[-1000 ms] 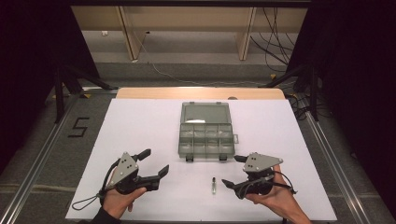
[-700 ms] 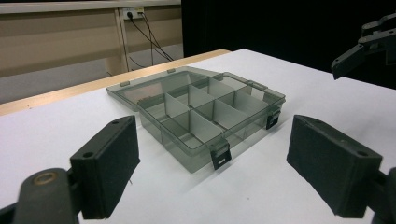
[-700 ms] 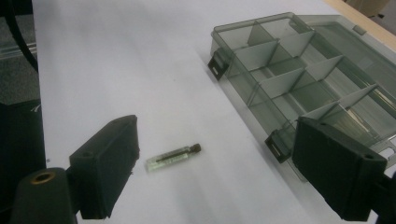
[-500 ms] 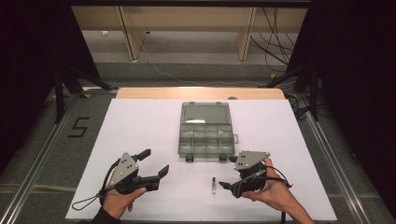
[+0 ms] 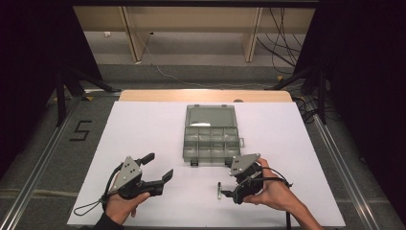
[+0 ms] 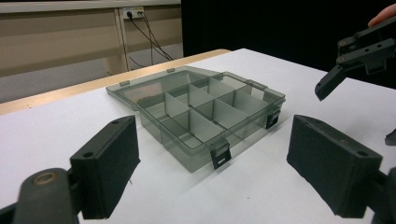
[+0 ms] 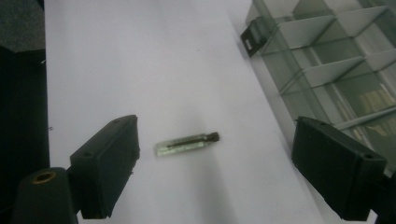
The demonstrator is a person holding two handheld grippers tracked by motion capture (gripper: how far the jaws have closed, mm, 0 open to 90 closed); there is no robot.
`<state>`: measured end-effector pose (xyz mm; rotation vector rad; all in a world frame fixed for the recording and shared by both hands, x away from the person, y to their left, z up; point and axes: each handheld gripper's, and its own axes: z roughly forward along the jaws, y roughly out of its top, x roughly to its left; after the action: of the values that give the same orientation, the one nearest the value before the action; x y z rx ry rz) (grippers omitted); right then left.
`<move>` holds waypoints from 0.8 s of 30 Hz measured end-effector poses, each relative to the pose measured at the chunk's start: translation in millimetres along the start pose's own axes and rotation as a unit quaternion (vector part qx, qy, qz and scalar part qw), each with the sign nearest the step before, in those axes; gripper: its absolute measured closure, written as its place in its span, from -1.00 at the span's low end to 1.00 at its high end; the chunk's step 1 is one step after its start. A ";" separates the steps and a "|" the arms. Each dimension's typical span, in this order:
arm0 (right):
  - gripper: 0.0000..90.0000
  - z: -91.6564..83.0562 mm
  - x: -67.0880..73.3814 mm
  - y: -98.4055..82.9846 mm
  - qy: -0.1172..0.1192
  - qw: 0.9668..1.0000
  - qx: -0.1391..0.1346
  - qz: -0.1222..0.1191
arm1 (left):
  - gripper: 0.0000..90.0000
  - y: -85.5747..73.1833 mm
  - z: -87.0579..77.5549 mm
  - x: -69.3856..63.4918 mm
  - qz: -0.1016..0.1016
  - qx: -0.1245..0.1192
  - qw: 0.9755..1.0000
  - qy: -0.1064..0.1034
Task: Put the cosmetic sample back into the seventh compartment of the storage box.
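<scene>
A white worktop (image 5: 143, 129) carries a smoky translucent plastic organiser box (image 5: 211, 139), lid flung back, its compartments apparently empty. Both tools, left (image 5: 158, 167) and right (image 5: 223, 190), gape released; a small clear tube (image 7: 187, 143) lies between the right tool's jaws.

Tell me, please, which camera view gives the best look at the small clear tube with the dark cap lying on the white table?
The right gripper view: the small clear tube with the dark cap lies large between that gripper's open jaws. The high view shows the tube as a sliver beside the right gripper.
</scene>
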<state>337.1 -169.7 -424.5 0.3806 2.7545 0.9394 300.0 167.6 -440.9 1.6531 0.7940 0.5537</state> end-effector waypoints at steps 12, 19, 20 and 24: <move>-0.64 19.6 0.7 8.3 0.015 0.998 0.054 -0.027 | -0.65 0.4 -0.5 0.1 0.001 0.001 1.000 0.001; -0.63 28.6 -0.9 10.5 0.019 0.997 0.075 -0.028 | -0.65 0.4 -0.6 0.0 0.000 0.001 1.000 0.001; -0.63 29.8 -1.2 10.9 0.021 0.996 0.079 -0.032 | -0.65 0.3 -0.6 -0.1 0.001 0.001 1.000 0.000; -0.63 35.4 -1.1 12.4 0.038 0.994 0.095 -0.034 | -0.65 0.2 -0.4 -0.3 0.000 0.002 1.000 0.000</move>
<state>350.0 -140.5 -444.1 0.2841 2.9164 0.6914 299.5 167.6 -440.6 1.6570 0.7952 0.5537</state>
